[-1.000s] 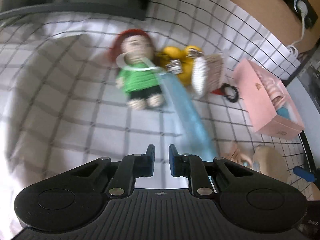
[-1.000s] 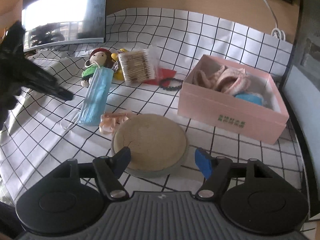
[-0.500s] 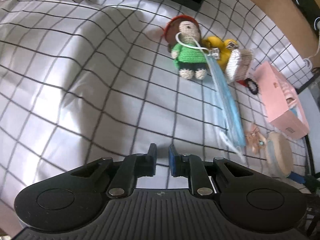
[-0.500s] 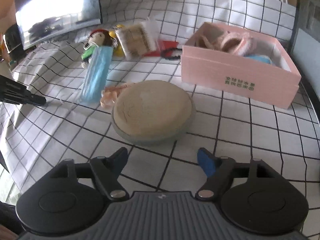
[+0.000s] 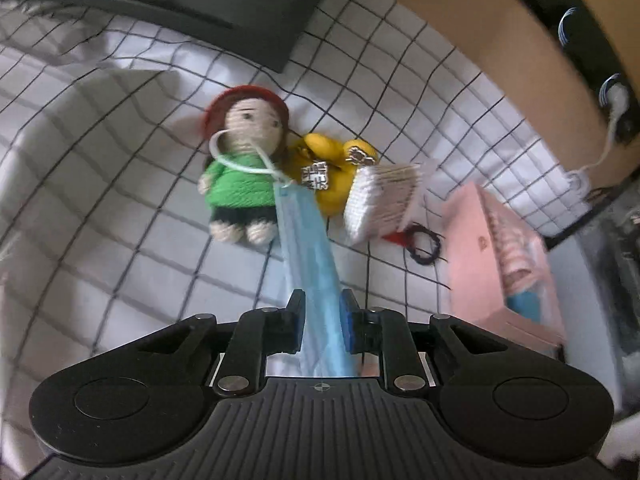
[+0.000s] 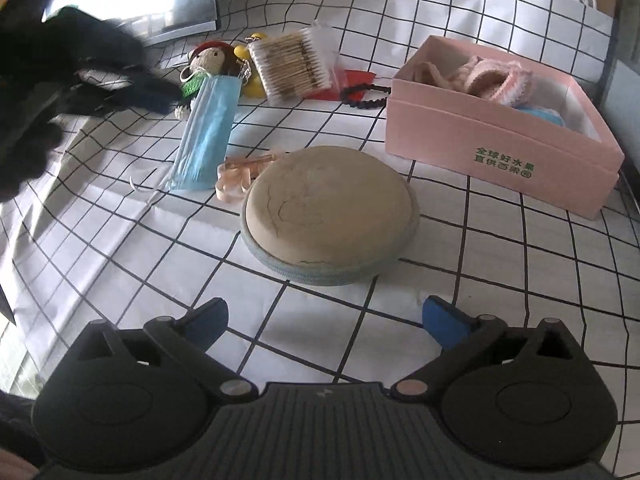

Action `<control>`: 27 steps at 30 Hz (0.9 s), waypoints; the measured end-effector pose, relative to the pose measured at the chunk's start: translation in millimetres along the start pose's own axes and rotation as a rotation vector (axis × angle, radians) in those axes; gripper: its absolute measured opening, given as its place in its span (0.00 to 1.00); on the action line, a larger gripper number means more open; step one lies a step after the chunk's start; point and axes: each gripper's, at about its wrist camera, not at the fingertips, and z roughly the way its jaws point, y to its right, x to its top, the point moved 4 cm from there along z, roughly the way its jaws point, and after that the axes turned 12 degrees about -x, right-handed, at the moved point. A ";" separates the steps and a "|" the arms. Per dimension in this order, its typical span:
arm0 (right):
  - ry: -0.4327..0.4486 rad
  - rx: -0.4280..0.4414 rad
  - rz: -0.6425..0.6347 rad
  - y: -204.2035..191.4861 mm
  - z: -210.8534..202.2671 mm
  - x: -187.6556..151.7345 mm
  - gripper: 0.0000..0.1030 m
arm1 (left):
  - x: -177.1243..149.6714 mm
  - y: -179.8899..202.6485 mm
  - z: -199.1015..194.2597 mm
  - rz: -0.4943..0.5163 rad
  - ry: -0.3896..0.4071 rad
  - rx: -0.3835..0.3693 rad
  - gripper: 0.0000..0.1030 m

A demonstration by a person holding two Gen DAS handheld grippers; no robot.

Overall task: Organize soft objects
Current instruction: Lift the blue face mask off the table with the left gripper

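A blue face mask (image 6: 206, 132) lies flat on the checked cloth, one ear loop hooked round a crocheted doll (image 5: 244, 152) in a green top. My left gripper (image 5: 322, 304) hovers over the mask's near end. Its jaws stand narrowly apart and are opening; the mask (image 5: 312, 248) shows in the gap and I see no pad pressing on it. In the right wrist view that gripper (image 6: 120, 80) is a dark blur at the left. My right gripper (image 6: 326, 316) is opening wide with nothing between its fingers, just short of a round beige pouch (image 6: 328, 212).
A pink box (image 6: 500, 148) holding pink knitted pieces stands at the right. Behind the mask lie a yellow toy (image 5: 332, 176), a pack of cotton swabs (image 6: 296, 64), a black hair tie (image 6: 364, 94) and a pink bow (image 6: 236, 172). A dark monitor (image 5: 240, 0) stands at the back.
The left gripper has swung back over the mask, which now shows in the gap between its jaws. The right jaws have spread wider; the right hand has hardly moved.
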 end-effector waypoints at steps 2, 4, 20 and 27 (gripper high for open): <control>0.002 0.006 -0.014 1.1 -0.3 -0.5 1.00 | 4.1 12.1 21.0 0.012 -0.005 0.049 0.20; 0.008 0.013 -0.023 1.9 -1.4 -2.0 1.00 | 3.9 15.9 41.2 0.010 -0.019 0.105 0.20; 0.041 -0.003 -0.108 -3.2 -3.4 -8.8 1.00 | -21.2 25.7 76.5 0.326 -0.028 0.284 0.23; 0.054 -0.005 -0.100 -2.3 -3.6 -10.3 1.00 | -16.5 14.0 66.8 0.213 -0.033 0.149 0.25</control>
